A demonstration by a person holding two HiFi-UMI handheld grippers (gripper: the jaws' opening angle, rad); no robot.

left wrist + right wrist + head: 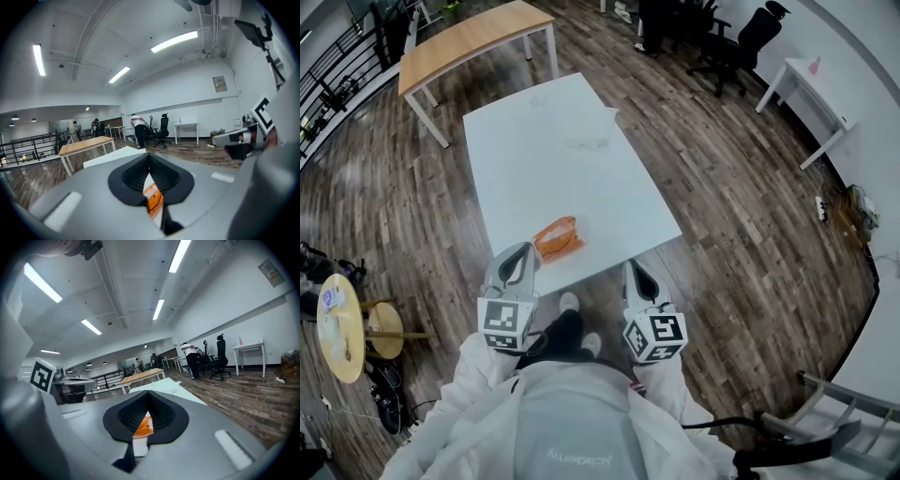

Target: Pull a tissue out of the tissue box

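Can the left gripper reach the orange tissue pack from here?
Probably yes: the left gripper sits just short of the orange tissue pack at the near edge of the white table, nothing between them, though its shut jaws must open first.

A white table (553,150) stood on a wooden floor (722,187); an orange tissue pack (557,237) lay by the table's near edge.
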